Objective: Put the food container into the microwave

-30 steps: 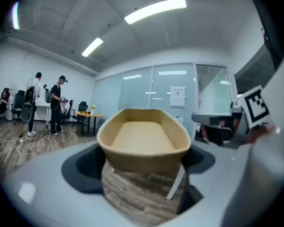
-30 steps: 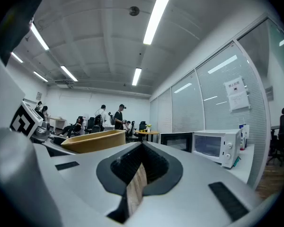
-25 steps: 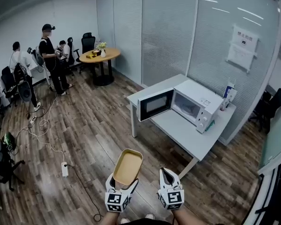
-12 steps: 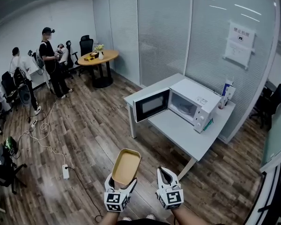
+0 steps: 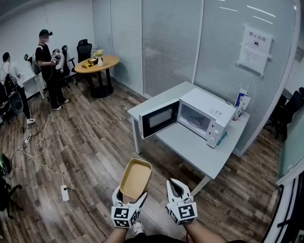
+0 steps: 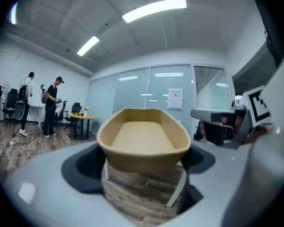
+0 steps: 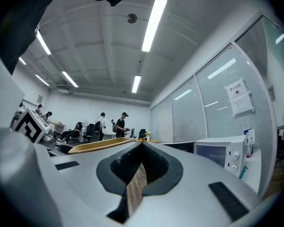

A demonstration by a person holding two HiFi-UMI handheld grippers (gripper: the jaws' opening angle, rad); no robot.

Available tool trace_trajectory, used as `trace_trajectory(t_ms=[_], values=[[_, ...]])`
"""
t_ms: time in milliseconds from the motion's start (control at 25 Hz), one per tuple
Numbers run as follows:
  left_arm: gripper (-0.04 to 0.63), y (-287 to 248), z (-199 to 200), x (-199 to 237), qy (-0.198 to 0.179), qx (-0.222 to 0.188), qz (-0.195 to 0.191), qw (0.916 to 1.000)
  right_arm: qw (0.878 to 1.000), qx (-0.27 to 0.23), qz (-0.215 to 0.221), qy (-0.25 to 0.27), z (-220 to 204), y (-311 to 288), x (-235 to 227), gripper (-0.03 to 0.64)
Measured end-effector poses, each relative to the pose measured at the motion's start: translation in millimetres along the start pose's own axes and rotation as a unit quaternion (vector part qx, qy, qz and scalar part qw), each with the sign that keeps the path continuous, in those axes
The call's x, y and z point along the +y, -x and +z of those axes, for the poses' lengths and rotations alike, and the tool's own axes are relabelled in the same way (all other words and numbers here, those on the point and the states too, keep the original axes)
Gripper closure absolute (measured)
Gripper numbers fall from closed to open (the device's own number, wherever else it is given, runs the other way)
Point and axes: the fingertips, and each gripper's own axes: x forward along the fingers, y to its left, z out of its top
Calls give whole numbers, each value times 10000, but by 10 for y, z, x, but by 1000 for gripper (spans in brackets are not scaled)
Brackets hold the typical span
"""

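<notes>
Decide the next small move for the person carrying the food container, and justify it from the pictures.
Probably step toward the table, holding the container level. The left gripper is shut on the container's near end, while the microwave stands on that table well out of reach, its door already open. The right gripper is shut and empty.
</notes>
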Motion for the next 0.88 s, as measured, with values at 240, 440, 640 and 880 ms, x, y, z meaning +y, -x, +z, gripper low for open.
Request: trace_trajectory(t_ms=[240,440,640,880], values=[[104,-343,106,351,-128,-35,-272,9995,10000,8,-29,20,-3,-446,58,611],[104,-546,140,626,-171,23,-414,9990,9998,79,-183,46,-52,-739,61,611],[104,-717,208,739,-212,11,-681,9975,9988,165,-453,50,-74,-900,15,611],[104,-992,242,733,-209,-5,-910,9956,9976,250,-647,71,-154,-1017,-160,611]])
